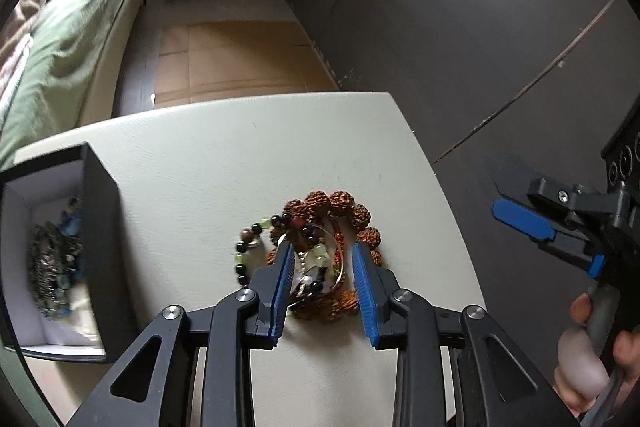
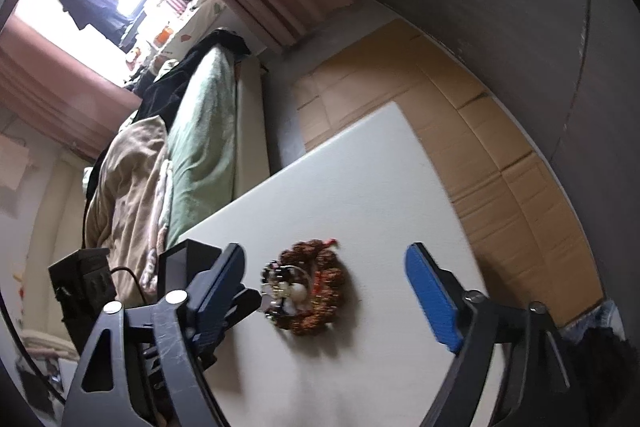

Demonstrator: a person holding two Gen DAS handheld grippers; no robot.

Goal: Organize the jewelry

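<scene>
A tangle of jewelry lies on the white table (image 1: 240,167): a brown knobbly-bead bracelet (image 1: 340,203), a green-and-black bead string (image 1: 248,247) and a thin metal bangle (image 1: 341,251). My left gripper (image 1: 321,247) points down into the tangle, its blue pads on either side of the middle beads with a gap still showing. In the right wrist view the same pile (image 2: 308,291) sits ahead of my right gripper (image 2: 326,247), which stands wide open above the table with nothing in it. One of its blue fingers (image 1: 520,223) shows off the table's right edge.
A black box (image 1: 100,227) with a white inside stands at the table's left and holds silvery and blue jewelry (image 1: 56,267). A bed with a green blanket (image 2: 200,155) lies beyond. Cardboard (image 2: 480,147) covers the floor by a dark wall. A hand (image 1: 580,359) holds the right gripper.
</scene>
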